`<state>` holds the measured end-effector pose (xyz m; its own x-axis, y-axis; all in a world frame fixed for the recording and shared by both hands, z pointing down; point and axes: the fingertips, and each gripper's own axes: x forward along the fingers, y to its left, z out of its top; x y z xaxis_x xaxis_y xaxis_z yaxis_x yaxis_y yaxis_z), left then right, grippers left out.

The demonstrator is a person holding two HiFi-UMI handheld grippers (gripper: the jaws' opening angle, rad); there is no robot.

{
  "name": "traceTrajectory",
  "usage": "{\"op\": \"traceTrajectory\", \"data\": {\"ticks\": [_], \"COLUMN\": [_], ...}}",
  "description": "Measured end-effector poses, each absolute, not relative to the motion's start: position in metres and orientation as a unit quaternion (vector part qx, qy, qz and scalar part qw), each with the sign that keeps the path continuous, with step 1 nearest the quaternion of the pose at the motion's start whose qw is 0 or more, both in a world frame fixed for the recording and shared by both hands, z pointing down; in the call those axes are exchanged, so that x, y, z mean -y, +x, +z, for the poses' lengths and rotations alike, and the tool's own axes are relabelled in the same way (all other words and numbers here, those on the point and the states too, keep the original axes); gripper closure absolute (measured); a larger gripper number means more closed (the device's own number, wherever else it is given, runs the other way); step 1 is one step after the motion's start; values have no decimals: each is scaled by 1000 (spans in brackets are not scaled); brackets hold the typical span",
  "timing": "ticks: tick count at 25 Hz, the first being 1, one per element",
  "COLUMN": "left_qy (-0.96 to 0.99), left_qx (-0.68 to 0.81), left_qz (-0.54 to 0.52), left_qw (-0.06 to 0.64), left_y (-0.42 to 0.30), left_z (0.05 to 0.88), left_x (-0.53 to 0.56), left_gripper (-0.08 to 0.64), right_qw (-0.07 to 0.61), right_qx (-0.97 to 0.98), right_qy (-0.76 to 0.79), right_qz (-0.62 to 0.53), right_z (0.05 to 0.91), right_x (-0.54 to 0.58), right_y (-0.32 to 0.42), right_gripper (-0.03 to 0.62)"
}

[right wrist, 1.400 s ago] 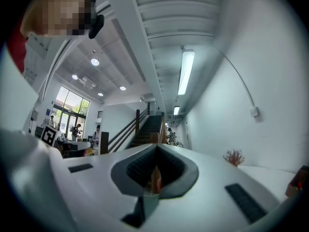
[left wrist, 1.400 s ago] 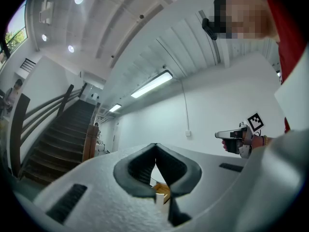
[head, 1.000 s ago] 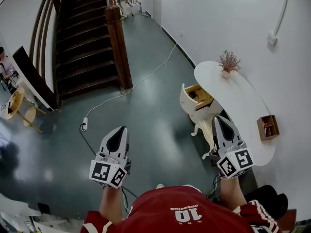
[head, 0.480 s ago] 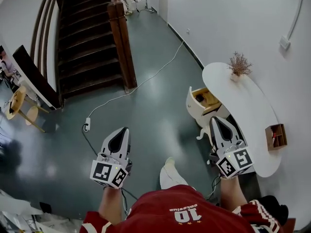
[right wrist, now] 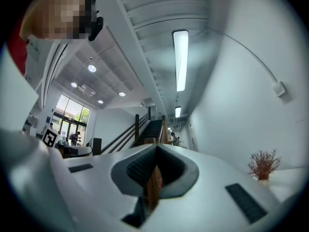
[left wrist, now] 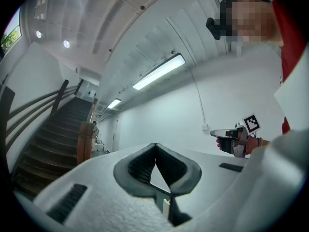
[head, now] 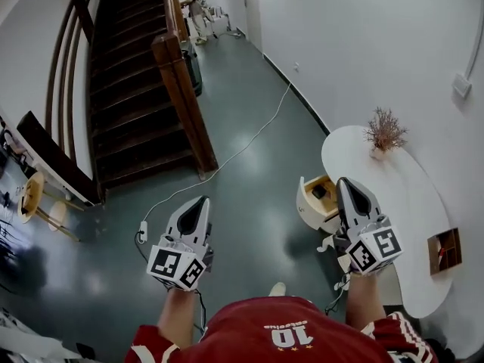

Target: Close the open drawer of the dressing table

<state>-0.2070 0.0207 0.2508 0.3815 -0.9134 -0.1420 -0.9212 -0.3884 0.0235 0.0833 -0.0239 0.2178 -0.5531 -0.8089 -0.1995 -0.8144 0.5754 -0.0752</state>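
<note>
The only readable print is a white 10 (head: pixel 290 336) on the person's red shirt (head: pixel 242 344); small curved lettering (head: pixel 287 323) just above it cannot be made out. Ahead of the shirt, the left gripper (head: pixel 203 201) and right gripper (head: pixel 344 181) carry black-and-white square markers (head: pixel 176 267), without letters.

I get an evenly bright head view: the white wall (head: pixel 378 44) and the round tabletop (head: pixel 416 203) read close to overexposed, while the staircase (head: pixel 128 89) stays dark with little detail. The green floor (head: pixel 257 180) carries soft, pale sheens (no hard glare), and the shadows on it are faint and soft-edged. Straight lines bow towards the edges.

In the left gripper view a ceiling strip light (left wrist: pixel 158 71) burns out to pure white, and the corners fall to black. The left gripper (left wrist: pixel 155 145) sits close to the lens and looks soft.

In the right gripper view a second strip light (right wrist: pixel 180 59) and the tall windows (right wrist: pixel 72 114) blow out. The right gripper (right wrist: pixel 157 146) is blurred too, and the right edge smears.
</note>
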Motion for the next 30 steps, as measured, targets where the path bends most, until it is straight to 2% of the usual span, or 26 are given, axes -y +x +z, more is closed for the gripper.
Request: {"op": "traceTrajectory", "data": {"ticks": [6, 12, 17, 22, 26, 30], "left_qy": [-852, -886, -928, -960, -978, -987], "left_qx": [-520, -460, -368, -271, -196, -144], "left_qz": [43, 39, 53, 45, 51, 51], "left_qw": [44, 36, 22, 53, 51, 54], "left_y": [-172, -147, -110, -65, -37, -22], "left_z": [247, 251, 251, 254, 262, 268], "left_x": [54, 132, 208, 254, 272, 278], "left_gripper": [554, 554, 554, 554, 555, 400], "right_qw": [128, 121, 99, 87, 74, 59], "right_qx": [-858, -824, -769, -714, -664, -630], "right_qy": [-498, -553, -631, -694, -743, -773], "right_qz": [-6, -8, 7, 37, 43, 45], "right_z": [225, 235, 225, 211, 210, 215], "right_x": [88, 122, 135, 134, 122, 117], "right_y": [125, 145, 165, 173, 171, 159], "right_gripper": [588, 588, 588, 588, 588, 588]}}
